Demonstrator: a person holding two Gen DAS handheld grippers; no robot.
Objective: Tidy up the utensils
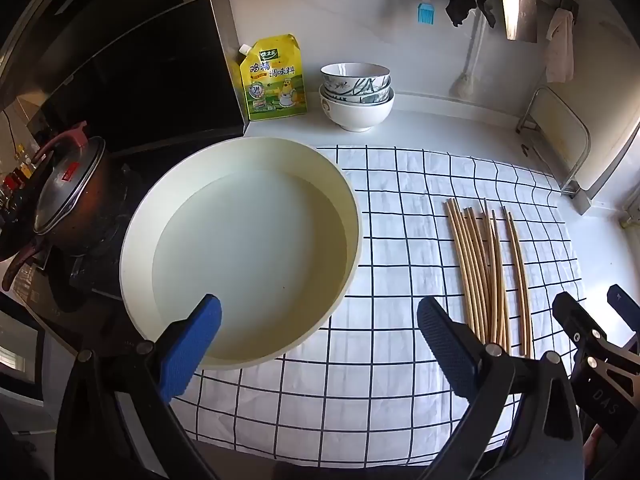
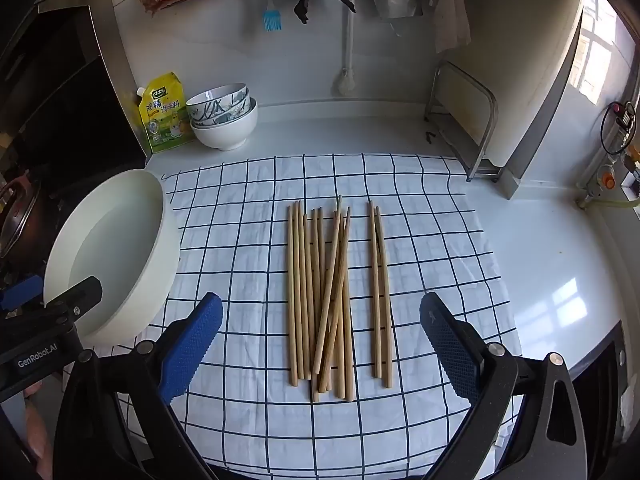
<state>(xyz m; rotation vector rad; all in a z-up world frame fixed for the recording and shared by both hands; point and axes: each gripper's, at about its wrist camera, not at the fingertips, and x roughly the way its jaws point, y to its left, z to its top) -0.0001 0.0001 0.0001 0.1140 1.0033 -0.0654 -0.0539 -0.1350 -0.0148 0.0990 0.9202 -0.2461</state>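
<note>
Several bamboo chopsticks (image 2: 320,300) lie in a loose bundle on a white checked cloth (image 2: 248,248), with a separate pair (image 2: 380,292) just to their right. They also show in the left wrist view (image 1: 486,272). A large cream basin (image 1: 240,248) holding clear water sits at the cloth's left edge, also in the right wrist view (image 2: 112,256). My left gripper (image 1: 320,344) is open and empty, hovering over the basin's near rim and the cloth. My right gripper (image 2: 320,344) is open and empty, above the chopsticks' near ends.
Stacked bowls (image 1: 356,96) and a yellow seasoning pouch (image 1: 276,78) stand at the back. A lidded pot (image 1: 68,200) sits on the stove at left. A metal rack (image 2: 468,132) stands back right. A blue brush (image 2: 272,20), cloths and a cleaver hang on the wall.
</note>
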